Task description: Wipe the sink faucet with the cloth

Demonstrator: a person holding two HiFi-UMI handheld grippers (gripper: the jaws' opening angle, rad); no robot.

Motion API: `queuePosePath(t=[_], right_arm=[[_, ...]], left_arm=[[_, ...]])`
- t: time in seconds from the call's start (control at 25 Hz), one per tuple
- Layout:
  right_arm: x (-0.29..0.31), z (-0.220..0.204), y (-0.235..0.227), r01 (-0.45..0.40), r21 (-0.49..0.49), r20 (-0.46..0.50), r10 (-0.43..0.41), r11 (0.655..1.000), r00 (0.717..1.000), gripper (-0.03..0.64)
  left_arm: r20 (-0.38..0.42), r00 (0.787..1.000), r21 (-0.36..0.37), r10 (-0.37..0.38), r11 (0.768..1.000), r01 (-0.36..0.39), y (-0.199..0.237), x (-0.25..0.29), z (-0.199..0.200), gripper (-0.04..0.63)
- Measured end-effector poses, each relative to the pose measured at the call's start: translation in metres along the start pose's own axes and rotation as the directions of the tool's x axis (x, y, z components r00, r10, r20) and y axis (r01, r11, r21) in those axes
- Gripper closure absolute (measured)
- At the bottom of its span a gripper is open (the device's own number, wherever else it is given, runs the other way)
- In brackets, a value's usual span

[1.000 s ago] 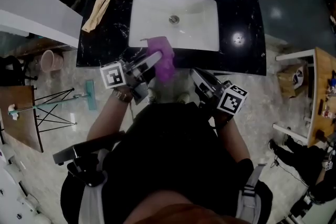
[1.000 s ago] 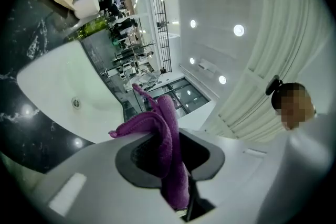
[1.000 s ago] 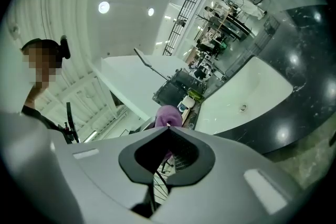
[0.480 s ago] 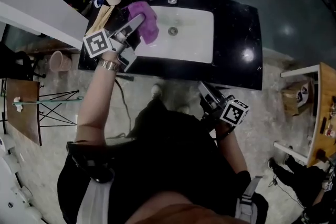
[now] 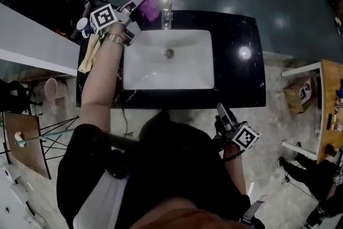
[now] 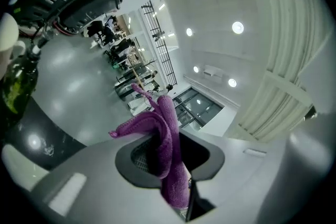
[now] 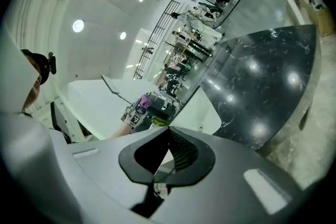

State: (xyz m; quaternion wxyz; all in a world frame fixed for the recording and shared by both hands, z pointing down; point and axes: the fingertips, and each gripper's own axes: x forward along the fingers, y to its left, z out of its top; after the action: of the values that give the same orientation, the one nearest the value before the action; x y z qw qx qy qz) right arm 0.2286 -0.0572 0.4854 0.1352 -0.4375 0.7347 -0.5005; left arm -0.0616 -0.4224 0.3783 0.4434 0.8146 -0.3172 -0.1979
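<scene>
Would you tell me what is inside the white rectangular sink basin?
Only the round metal drain shows inside the white rectangular sink basin; nothing covers it. The purple cloth, clamped in the left gripper, is outside it by the chrome faucet.

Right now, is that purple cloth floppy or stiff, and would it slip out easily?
Probably floppy: the purple cloth folds and droops sideways where the left gripper pinches it. It is likely light, since one narrow pinch carries the whole cloth. Its fuzzy-looking surface suggests it would not slip out easily.
</scene>
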Motion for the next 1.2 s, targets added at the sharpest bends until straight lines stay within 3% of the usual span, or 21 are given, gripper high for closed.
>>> queuePosePath(t=[0.16, 0.4, 0.64, 0.8, 0.88, 1.04, 1.2], right_arm=[[0.026, 0.002, -0.006, 0.049, 0.035, 0.023, -0.05, 0.998, 0.998, 0.604], [0.056, -0.002, -0.013, 0.102, 0.041, -0.003, -0.102, 0.994, 0.995, 0.604], [0.078, -0.01, -0.02, 0.116, 0.072, -0.033, -0.114, 0.991, 0.993, 0.604], [0.085, -0.011, -0.019, 0.115, 0.078, -0.038, -0.112, 0.99, 0.993, 0.604], [0.086, -0.013, -0.019, 0.116, 0.079, -0.042, -0.113, 0.99, 0.993, 0.604], [0.083, -0.015, -0.023, 0.121, 0.084, -0.048, -0.118, 0.989, 0.992, 0.603], [0.08, -0.016, -0.022, 0.108, 0.083, -0.049, -0.104, 0.991, 0.993, 0.604]], left_arm=[[-0.043, 0.999, -0.04, 0.005, 0.999, -0.007, 0.044, 0.039, 0.015, 0.508], [-0.147, 0.987, -0.11, 0.062, 0.991, -0.078, 0.116, 0.064, -0.014, 0.511], [-0.238, 0.955, -0.12, 0.177, 0.97, -0.21, 0.177, 0.067, -0.058, 0.514], [-0.293, 0.918, -0.07, 0.266, 0.952, -0.298, 0.202, 0.064, -0.075, 0.514], [-0.303, 0.911, -0.071, 0.278, 0.947, -0.313, 0.207, 0.063, -0.079, 0.515], [-0.305, 0.913, -0.073, 0.271, 0.949, -0.306, 0.205, 0.062, -0.079, 0.514], [-0.263, 0.945, -0.073, 0.193, 0.973, -0.219, 0.172, 0.063, -0.063, 0.514]])
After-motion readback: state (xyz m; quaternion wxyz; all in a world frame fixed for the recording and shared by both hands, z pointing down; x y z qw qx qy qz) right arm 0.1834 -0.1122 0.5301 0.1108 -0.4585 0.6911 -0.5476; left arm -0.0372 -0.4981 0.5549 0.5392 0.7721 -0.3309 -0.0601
